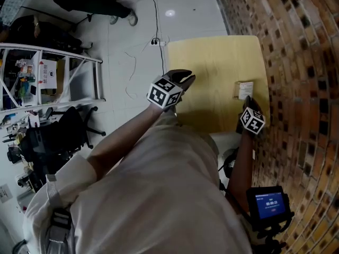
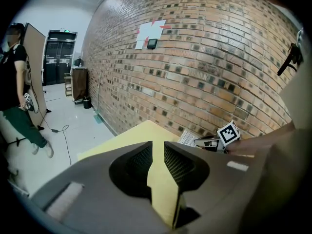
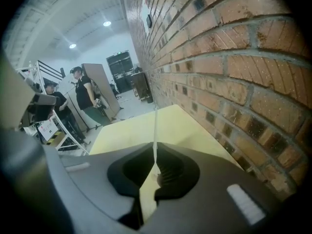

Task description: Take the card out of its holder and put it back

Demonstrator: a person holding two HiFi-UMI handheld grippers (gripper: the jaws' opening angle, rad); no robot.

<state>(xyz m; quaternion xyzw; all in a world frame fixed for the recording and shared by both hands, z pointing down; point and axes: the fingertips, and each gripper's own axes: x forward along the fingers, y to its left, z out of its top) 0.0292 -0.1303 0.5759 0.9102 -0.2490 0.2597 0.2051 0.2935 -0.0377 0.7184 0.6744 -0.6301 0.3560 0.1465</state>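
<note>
Right gripper [image 3: 155, 144] jaws are pressed together on a thin pale sheet seen edge-on, judged to be the card [image 3: 155, 123]. Left gripper [image 2: 157, 150] jaws stand slightly apart with nothing between them; only the yellow worktop [image 2: 126, 140] shows through the gap.

In the head view the card sits at the worktop's right side, just ahead of the right gripper. A brownish piece, probably the holder [image 1: 237, 90], touches its left edge. Whether the card is inside the holder cannot be told. The left gripper hovers over the worktop's near left part, well apart from the holder.

Risks: nothing pins the holder, so a pull on the card would likely drag the holder along rather than free the card. The grip takes only a thin edge, so a twist could bend the card or let it slip.

Room: a brick wall [image 1: 296, 62] runs close along the right, leaving little swing that way. The worktop's near edge lies by the right gripper. Bare worktop opens to the left and ahead.
</note>
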